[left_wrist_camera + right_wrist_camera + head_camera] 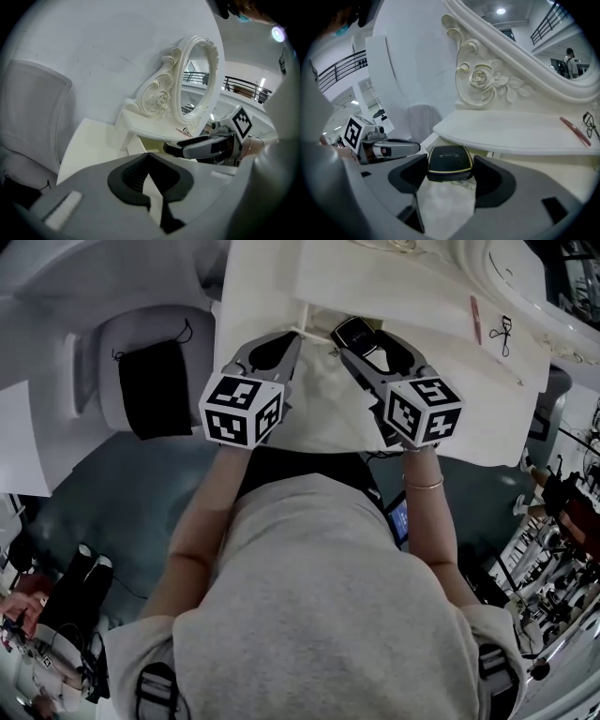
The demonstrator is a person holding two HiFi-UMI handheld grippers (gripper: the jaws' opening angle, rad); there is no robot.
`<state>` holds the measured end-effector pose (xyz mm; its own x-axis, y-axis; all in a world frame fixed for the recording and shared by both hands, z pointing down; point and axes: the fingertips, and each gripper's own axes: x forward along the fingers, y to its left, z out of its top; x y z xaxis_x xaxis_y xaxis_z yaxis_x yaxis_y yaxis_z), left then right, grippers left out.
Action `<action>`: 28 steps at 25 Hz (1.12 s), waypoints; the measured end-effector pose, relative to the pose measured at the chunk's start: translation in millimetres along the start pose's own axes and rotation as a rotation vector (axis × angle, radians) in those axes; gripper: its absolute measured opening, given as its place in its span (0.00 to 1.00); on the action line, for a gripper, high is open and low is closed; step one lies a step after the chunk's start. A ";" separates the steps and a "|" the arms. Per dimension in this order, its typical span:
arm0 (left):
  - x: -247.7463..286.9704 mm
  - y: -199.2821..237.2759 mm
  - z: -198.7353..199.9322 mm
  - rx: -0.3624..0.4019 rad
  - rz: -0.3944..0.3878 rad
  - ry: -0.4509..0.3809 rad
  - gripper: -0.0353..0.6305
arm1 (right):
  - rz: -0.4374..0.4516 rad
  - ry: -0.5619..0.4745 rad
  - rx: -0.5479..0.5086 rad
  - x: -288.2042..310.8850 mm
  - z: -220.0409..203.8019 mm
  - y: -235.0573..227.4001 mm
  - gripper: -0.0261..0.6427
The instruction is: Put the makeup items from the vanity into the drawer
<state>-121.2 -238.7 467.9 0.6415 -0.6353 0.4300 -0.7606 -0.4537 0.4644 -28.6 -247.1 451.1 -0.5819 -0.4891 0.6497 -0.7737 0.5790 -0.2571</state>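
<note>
A black compact with a gold rim [449,162] [352,332] is held between the jaws of my right gripper [450,165] [356,336]. It hangs over the pale inside of the open drawer [323,413] [445,206] at the vanity's front. My left gripper [292,338] [149,155] hovers just left of it, shut, its tips touching with nothing between them. On the vanity's shelf [511,131] lie a pink stick [574,129] [475,315] and an eyelash curler [590,124] [502,334].
An ornate white oval mirror [199,79] [525,56] rises behind the shelf. A white padded chair [141,343] with a black cloth [155,388] on it stands to the left. A white wall [93,56] lies behind.
</note>
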 end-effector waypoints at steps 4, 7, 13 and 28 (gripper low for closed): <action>2.2 -3.1 0.3 -0.001 -0.016 0.003 0.07 | 0.009 0.042 0.033 4.1 1.4 -2.2 0.52; 3.0 -4.0 -0.6 -0.004 -0.020 0.007 0.07 | 0.024 0.051 0.062 9.3 2.9 -2.6 0.52; 4.4 -3.5 -1.3 0.000 -0.030 0.016 0.07 | 0.036 0.084 0.099 22.1 5.2 -1.7 0.52; 2.2 -1.4 0.8 0.011 -0.011 -0.008 0.07 | -0.044 0.159 0.140 36.9 4.9 -8.2 0.52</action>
<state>-118.8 -239.9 467.6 0.6492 -0.6351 0.4186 -0.7544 -0.4676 0.4606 -45.0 -273.2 473.6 -0.5080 -0.3964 0.7647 -0.8314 0.4577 -0.3151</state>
